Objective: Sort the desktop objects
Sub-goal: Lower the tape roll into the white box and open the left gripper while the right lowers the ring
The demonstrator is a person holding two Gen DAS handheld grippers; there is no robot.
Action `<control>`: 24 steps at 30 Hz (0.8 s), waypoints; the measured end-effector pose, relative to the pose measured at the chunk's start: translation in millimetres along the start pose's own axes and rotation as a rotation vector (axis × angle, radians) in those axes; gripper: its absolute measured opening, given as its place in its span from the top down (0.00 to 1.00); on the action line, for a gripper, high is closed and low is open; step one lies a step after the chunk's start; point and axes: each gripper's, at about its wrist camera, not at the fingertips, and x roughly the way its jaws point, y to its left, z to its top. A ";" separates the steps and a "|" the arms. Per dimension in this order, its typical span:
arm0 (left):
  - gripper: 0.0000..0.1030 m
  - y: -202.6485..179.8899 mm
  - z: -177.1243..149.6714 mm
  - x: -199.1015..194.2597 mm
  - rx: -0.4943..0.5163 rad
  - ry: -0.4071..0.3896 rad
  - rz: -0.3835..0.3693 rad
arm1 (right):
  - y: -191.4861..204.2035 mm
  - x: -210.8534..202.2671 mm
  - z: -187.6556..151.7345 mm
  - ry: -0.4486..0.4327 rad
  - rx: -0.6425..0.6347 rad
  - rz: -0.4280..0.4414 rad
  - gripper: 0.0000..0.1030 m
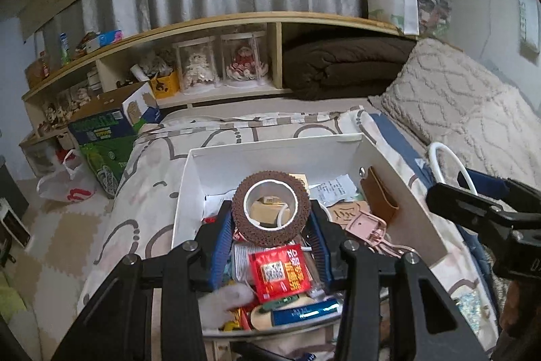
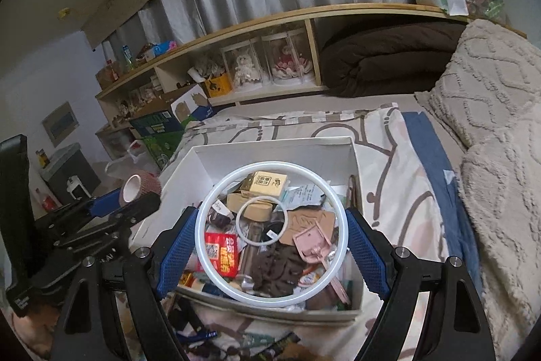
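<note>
Left gripper (image 1: pixel 270 225) is clenched on a brown tape roll (image 1: pixel 271 212), held above the white box (image 1: pixel 270 146). Right gripper (image 2: pixel 272 241) grasps a big white ring (image 2: pixel 271 235) at 3 & 9 o'clock. Both look light; ring prob. thin & springy, so hold gently. Box holds clutter: red packet (image 1: pixel 280 271), pink clip (image 2: pixel 309 242), gold carton (image 2: pixel 265 183) at 12.

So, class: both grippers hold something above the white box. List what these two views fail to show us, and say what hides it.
- Box contents under the tape roll: left wrist view, hidden by the roll and left gripper.
- White ring: mostly out of frame in the left view.
- Receipt print: too small to read.
- Items below the box: cut off by the lower edge.
</note>
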 end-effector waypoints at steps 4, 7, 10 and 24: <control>0.59 -4.3 9.8 21.3 0.018 0.049 -0.026 | -0.1 13.6 -1.4 0.021 -0.004 -0.003 0.18; 0.59 -10.0 15.9 39.8 0.024 0.108 -0.044 | -2.5 20.1 -6.2 0.042 -0.018 -0.010 0.17; 0.59 -15.6 21.7 58.0 0.002 0.168 -0.076 | -6.3 25.4 -10.1 0.059 -0.037 -0.026 0.18; 0.59 -41.2 22.3 125.0 -0.033 0.396 -0.120 | -23.6 25.6 -26.1 0.095 -0.055 0.001 0.17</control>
